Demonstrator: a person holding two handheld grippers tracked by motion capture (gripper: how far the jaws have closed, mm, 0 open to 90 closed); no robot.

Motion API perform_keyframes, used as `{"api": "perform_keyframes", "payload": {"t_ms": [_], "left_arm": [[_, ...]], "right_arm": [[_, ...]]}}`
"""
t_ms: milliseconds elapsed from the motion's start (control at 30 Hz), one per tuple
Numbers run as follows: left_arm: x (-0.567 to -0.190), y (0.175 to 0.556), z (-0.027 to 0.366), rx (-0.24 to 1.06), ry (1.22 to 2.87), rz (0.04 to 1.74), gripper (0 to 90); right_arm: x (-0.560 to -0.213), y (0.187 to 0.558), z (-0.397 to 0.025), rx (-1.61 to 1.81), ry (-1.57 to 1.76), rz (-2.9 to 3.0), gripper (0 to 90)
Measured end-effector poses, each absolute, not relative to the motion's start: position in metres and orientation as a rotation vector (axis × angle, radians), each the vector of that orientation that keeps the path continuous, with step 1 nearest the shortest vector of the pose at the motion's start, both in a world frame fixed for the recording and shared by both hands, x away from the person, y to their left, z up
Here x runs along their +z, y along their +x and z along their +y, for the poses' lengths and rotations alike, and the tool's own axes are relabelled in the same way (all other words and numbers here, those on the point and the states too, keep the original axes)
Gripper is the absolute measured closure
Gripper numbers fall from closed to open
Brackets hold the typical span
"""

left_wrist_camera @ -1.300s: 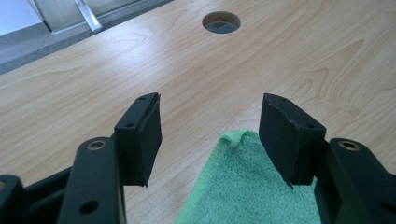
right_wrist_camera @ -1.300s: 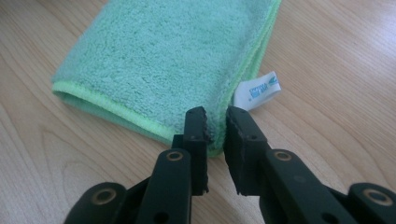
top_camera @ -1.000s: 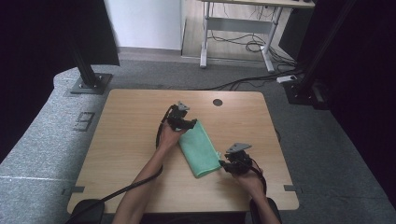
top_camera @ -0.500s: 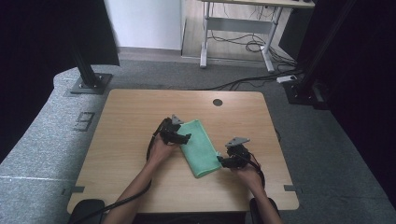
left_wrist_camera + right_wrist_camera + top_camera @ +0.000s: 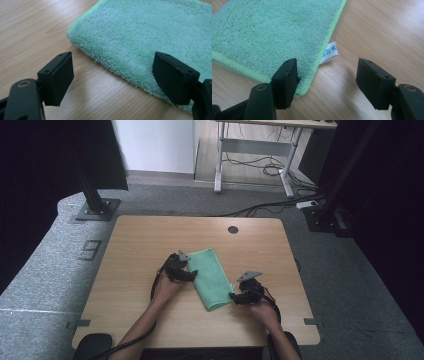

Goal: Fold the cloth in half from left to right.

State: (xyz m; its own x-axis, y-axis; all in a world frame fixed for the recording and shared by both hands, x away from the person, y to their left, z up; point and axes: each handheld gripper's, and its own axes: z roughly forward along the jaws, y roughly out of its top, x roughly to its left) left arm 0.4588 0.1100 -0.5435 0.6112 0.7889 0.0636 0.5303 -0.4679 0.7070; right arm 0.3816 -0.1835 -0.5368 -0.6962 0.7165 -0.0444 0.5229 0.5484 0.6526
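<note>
Lying folded near the middle of the wooden table (image 5: 135, 245), a soft, limp green towel (image 5: 210, 277) looks easiest to pinch at its edges, where the left gripper (image 5: 186, 275) and right gripper (image 5: 237, 297) hover low, both jaws wide and empty.

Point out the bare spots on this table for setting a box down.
Free: the table's far strip from its far edge to the green towel, round hole aside, and both side margins. Crowded: near middle, where left gripper and right gripper flank the towel.
</note>
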Motion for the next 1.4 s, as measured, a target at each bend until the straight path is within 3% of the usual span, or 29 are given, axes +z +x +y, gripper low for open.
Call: {"api": "perform_keyframes", "payload": {"t_ms": [267, 533, 1400], "left_arm": [[-0.535, 0.432, 0.114, 0.429, 2.116, 1.006, 17.8], [-0.541, 0.406, 0.112, 0.363, 2.155, 0.965, 16.9], [-0.54, 0.357, 0.134, 0.339, 2.237, 0.915, 17.5]], "right_arm": [[-0.538, 0.375, -0.172, 0.895, 0.994, 2.484, 33.0], [-0.538, 0.369, -0.163, 0.906, 0.978, 2.492, 33.0], [-0.543, 0.357, -0.129, 0.977, 0.985, 2.485, 30.2]]}}
